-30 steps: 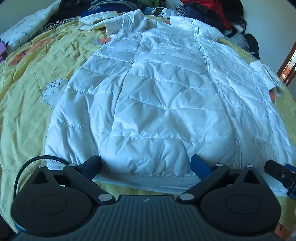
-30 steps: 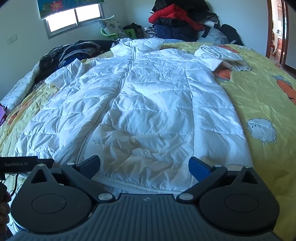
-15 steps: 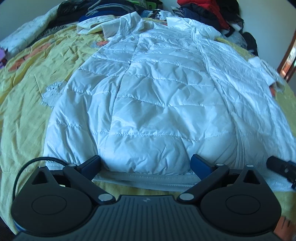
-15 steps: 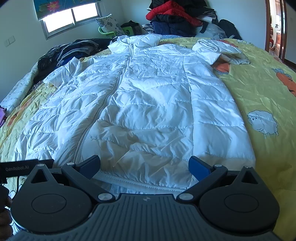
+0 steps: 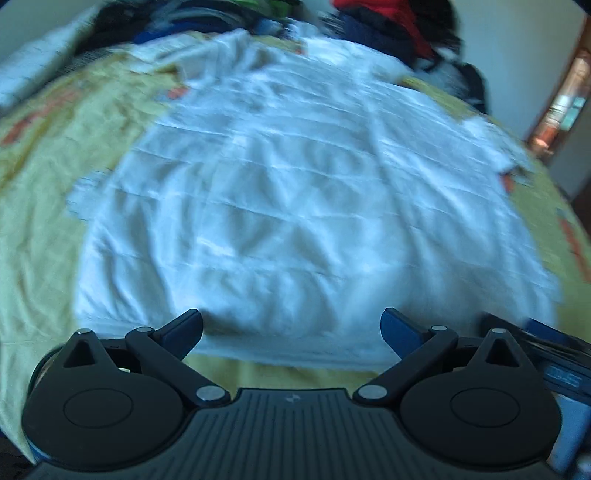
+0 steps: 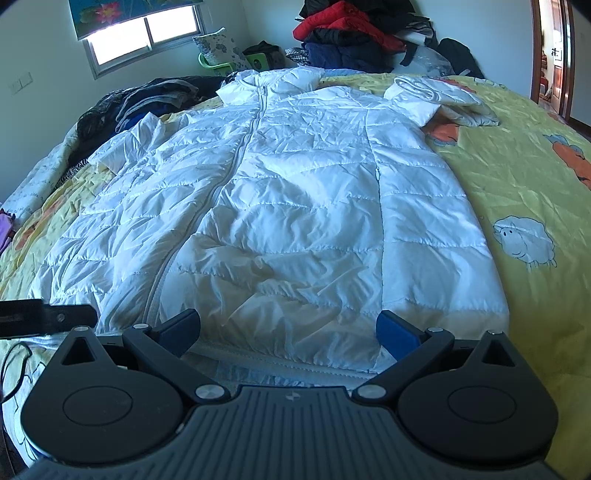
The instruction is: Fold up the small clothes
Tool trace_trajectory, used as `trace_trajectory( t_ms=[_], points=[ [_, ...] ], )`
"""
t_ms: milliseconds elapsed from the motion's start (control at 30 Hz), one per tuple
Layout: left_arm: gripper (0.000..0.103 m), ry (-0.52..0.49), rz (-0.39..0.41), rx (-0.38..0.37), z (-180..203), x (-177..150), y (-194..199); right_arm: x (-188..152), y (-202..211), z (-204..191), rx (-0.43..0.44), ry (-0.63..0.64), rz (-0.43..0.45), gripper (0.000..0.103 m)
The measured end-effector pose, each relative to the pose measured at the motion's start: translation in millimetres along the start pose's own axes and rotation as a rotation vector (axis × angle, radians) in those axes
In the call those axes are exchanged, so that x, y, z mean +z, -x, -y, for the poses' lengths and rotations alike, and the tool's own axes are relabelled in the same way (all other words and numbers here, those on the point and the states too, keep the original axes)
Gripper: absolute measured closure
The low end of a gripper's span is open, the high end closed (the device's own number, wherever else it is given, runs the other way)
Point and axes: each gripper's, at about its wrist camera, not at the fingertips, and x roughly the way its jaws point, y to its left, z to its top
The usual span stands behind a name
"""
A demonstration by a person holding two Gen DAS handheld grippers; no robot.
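Observation:
A white quilted puffer jacket lies flat, zipped and front up on the yellow bed cover, collar at the far end, hem nearest me. My right gripper stands open just above the hem, right of the zipper, nothing between its fingers. In the blurred left wrist view the same jacket fills the middle, and my left gripper is open over the hem's left half. The right gripper's body shows at that view's right edge. The left gripper's body shows at the right wrist view's left edge.
A heap of red, navy and black clothes sits at the bed's far end, with more dark clothes at the far left. A window is in the back wall and a doorway at right. Yellow cover lies bare to the jacket's right.
Both grippers have risen and pulled back a little from the hem, showing more of the jacket and room. The left one is moving fast, blurring its view. Both stay open.

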Motion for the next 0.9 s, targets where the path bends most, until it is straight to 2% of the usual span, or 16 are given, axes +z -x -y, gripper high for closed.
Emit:
trace_trajectory(
  t_ms=[67, 167, 267, 367, 500, 900],
  points=[
    [0.000, -0.042, 0.014, -0.038, 6, -1, 9, 0, 0, 1, 0.003, -0.005, -0.002, 0.001],
    [0.000, -0.110, 0.065, -0.049, 14, 2, 23, 1, 0, 1, 0.003, -0.005, -0.003, 0.001],
    [0.000, -0.128, 0.122, -0.039, 16, 7, 28, 1, -4, 0, -0.006, -0.002, -0.008, 0.001],
    [0.000, -0.098, 0.102, -0.002, 13, 12, 16, 0, -6, -2, -0.011, -0.001, -0.009, 0.000],
    [0.000, -0.058, 0.053, 0.003, 8, 10, 5, -1, -4, -1, -0.008, 0.007, -0.010, 0.001],
    [0.000, -0.051, 0.060, 0.020, 7, 6, 9, -1, -2, 0, -0.004, 0.000, -0.011, 0.001]
  ],
)
